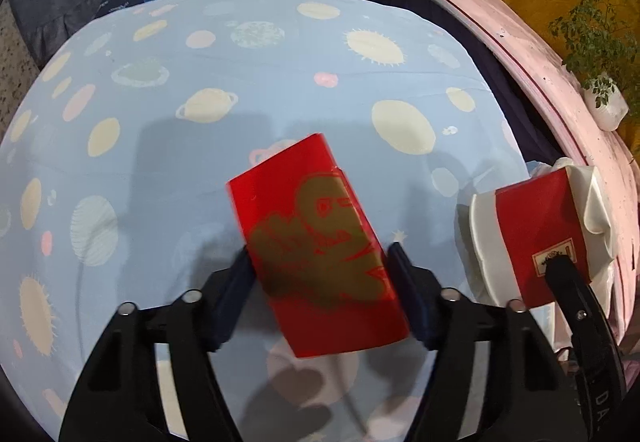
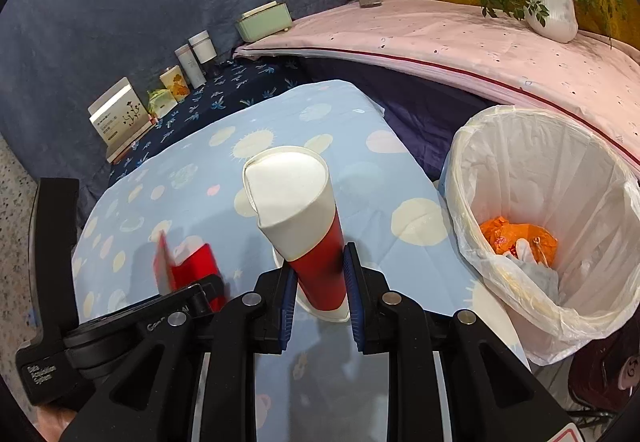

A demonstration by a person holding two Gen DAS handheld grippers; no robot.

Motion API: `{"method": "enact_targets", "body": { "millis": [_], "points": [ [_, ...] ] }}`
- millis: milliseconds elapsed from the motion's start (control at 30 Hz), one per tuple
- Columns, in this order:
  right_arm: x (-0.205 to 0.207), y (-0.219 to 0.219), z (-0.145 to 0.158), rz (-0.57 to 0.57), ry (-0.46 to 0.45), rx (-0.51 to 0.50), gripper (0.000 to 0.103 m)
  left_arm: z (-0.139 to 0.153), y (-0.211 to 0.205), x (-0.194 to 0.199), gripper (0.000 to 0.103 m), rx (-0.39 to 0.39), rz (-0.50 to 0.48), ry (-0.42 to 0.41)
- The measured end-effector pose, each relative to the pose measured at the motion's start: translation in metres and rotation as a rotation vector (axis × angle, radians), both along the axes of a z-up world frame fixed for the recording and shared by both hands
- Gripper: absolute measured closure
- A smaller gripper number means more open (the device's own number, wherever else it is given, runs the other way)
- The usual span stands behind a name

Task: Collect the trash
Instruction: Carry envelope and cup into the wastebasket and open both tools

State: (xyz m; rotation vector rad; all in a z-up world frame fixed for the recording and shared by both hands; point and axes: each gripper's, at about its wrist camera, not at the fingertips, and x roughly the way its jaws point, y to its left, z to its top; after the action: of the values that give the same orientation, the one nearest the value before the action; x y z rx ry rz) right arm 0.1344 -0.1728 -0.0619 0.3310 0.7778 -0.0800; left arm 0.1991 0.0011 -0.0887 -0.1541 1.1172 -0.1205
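The left wrist view shows the left gripper point(image 1: 320, 294) with a flat red carton point(image 1: 316, 246) between its blue pads point(image 1: 408, 294). The pads look to touch the carton's two side edges, so the tongs are clamped on it, above the light blue planet-print cloth point(image 1: 200, 62). The carton's long axis runs away from the camera and leans to the left at its far end. Only this view shows the gold picture printed on its face.

The right wrist view shows the right gripper point(image 2: 318, 290) closed on the red lower part of a crushed red and white paper cup point(image 2: 300, 214). The cup's long axis points forward and up, with its flattened white mouth farthest from the camera. Only this view shows the white lined trash bin point(image 2: 552, 226) at the right, beside the cloth, with orange waste point(image 2: 516, 238) at its bottom.
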Motion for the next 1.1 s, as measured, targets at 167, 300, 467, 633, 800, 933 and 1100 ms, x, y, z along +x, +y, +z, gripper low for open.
{"method": "enact_targets", "body": {
  "millis": [167, 300, 467, 633, 800, 933, 1100],
  "points": [
    [-0.008, 0.001, 0.004, 0.006, -0.009, 0.001, 0.081, 0.005, -0.002, -0.004, 0.088, -0.037, -0.041, 0.009],
    [-0.017, -0.001, 0.008, -0.004, -0.018, 0.004, 0.081, 0.009, -0.013, -0.014, 0.098, -0.034, -0.085, -0.001],
    [-0.03, -0.011, 0.016, -0.019, -0.036, 0.004, 0.081, 0.019, -0.027, -0.028, 0.1, -0.03, -0.127, -0.026],
    [-0.045, -0.026, 0.025, -0.045, -0.056, 0.001, 0.081, 0.035, -0.049, -0.041, 0.1, -0.023, -0.172, -0.056],
    [-0.061, -0.049, 0.036, -0.086, -0.084, -0.001, 0.081, 0.051, -0.078, -0.05, 0.1, -0.029, -0.227, -0.084],
    [-0.073, -0.073, 0.043, -0.131, -0.102, -0.012, 0.081, 0.06, -0.107, -0.058, 0.1, -0.038, -0.283, -0.1],
    [-0.09, -0.113, 0.046, -0.211, -0.121, -0.009, 0.081, 0.071, -0.145, -0.067, 0.1, -0.036, -0.359, -0.132]
  ]
}}
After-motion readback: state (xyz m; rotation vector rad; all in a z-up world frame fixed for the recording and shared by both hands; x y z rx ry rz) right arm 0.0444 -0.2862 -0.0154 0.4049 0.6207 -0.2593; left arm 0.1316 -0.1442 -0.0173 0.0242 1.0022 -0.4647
